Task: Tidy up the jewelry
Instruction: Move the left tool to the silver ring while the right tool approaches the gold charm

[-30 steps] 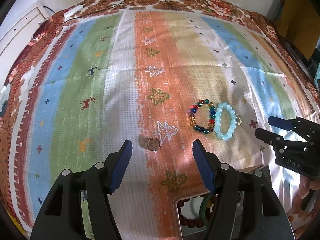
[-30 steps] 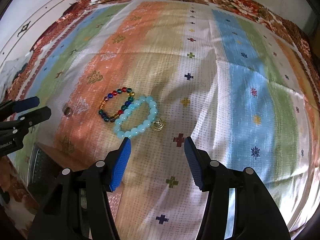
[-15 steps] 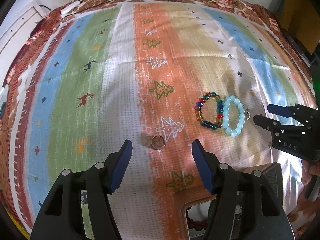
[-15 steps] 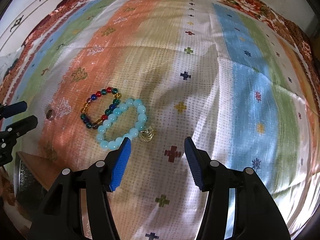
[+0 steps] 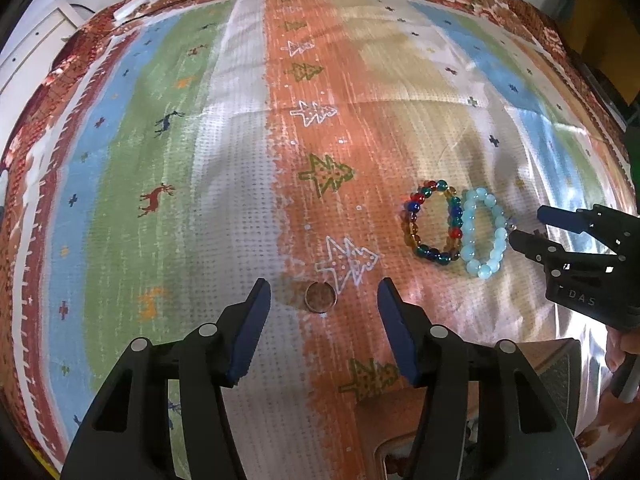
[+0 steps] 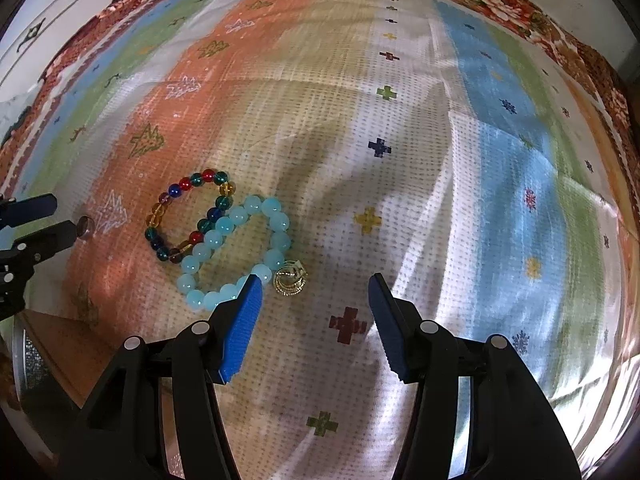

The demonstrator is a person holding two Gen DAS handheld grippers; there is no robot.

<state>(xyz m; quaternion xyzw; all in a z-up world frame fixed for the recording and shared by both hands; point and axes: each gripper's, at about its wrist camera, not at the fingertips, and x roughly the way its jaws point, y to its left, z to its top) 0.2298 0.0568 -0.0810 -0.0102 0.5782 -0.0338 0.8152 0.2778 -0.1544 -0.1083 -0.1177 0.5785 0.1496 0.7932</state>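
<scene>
A small metal ring (image 5: 320,297) lies on the striped cloth just ahead of my open, empty left gripper (image 5: 322,296). A multicoloured bead bracelet (image 5: 433,224) touches a pale blue bead bracelet (image 5: 483,237) to its right. In the right wrist view the coloured bracelet (image 6: 187,215) and blue bracelet (image 6: 236,252) lie ahead left, with a gold coiled ring (image 6: 289,279) beside the blue one. My right gripper (image 6: 314,294) is open and empty, its left fingertip (image 6: 250,292) at the blue bracelet's near edge, the gold ring between its tips. It also shows in the left wrist view (image 5: 528,228).
A wooden jewelry box (image 5: 560,364) sits at the near edge by both grippers; it also shows in the right wrist view (image 6: 52,344). The patterned cloth (image 5: 200,160) covers the whole table, with white furniture (image 6: 60,8) beyond its far left edge.
Both grippers have moved forward and down. The ring now sits between the left gripper's tips. The right gripper has closed in on the blue bracelet and the gold ring.
</scene>
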